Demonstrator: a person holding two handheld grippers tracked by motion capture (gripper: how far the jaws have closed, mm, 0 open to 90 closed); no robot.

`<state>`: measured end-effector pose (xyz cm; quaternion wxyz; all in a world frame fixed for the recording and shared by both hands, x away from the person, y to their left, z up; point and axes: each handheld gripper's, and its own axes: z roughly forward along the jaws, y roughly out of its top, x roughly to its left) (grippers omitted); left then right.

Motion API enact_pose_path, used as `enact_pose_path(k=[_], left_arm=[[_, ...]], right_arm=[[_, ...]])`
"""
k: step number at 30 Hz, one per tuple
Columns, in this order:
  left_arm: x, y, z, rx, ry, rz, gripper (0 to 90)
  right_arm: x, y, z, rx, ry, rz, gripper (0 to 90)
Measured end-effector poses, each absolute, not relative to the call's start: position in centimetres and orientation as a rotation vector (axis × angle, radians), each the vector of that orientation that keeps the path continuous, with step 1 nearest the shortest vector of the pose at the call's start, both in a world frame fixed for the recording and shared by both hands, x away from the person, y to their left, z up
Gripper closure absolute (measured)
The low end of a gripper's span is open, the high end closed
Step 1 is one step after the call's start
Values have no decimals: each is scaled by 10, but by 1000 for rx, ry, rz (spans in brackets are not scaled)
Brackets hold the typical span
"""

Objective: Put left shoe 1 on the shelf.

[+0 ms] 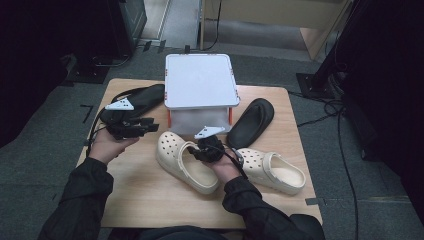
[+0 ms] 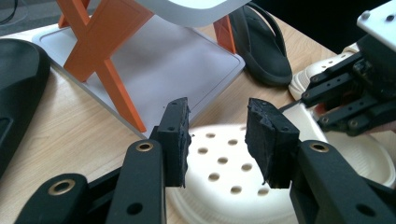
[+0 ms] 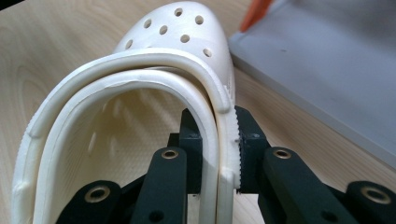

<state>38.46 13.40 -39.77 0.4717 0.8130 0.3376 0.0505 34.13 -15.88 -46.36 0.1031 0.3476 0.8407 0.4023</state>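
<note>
A cream clog (image 1: 185,165) lies on the wooden table (image 1: 145,195), toe toward the rack. My right gripper (image 1: 204,149) is shut on its side: in the right gripper view the pads (image 3: 219,149) pinch the rim wall and heel strap of the clog (image 3: 177,42). My left gripper (image 1: 146,125) hovers at the left, open, with nothing between its jaws. In the left gripper view it (image 2: 217,140) stands over the perforated toe of the clog (image 2: 224,186), with the right gripper (image 2: 355,93) beyond.
A second cream clog (image 1: 277,171) lies at the right. One black slipper (image 1: 251,121) lies right of the white two-level rack (image 1: 200,80) with orange supports (image 2: 107,60). Another black slipper (image 1: 137,100) lies left of it. The rack's lower shelf (image 2: 163,60) is bare.
</note>
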Motion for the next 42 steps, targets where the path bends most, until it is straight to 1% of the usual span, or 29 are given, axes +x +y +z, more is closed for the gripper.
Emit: enact_pose_path(k=[9, 15, 24, 28, 35, 37, 39, 40, 41, 42], left_arm=[[386, 131, -397, 2001, 824, 111, 606], [393, 122, -378, 2010, 777, 134, 627], [407, 114, -350, 1985, 725, 125, 653], [416, 107, -342, 1983, 715, 123, 655], [428, 93, -341, 2002, 709, 120, 656], [432, 93, -344, 2011, 718, 120, 656], [435, 93, -346, 1996, 723, 111, 656], [437, 93, -347, 1994, 720, 114, 656], [437, 92, -347, 1995, 720, 116, 656], [438, 92, -348, 2000, 715, 125, 655]], right_arm=[[352, -179, -451, 1146, 2349, 1185, 775], [371, -182, -448, 1216, 2285, 1133, 775], [392, -179, -452, 1325, 2181, 1072, 773], [394, -177, -454, 1360, 2153, 1070, 771], [396, -172, -462, 1424, 2132, 1080, 760], [394, -171, -464, 1415, 2134, 1091, 743], [393, -171, -464, 1410, 2136, 1095, 706], [393, -172, -463, 1408, 2131, 1127, 627], [393, -172, -463, 1408, 2131, 1127, 627], [392, -174, -461, 1405, 2147, 1137, 559]])
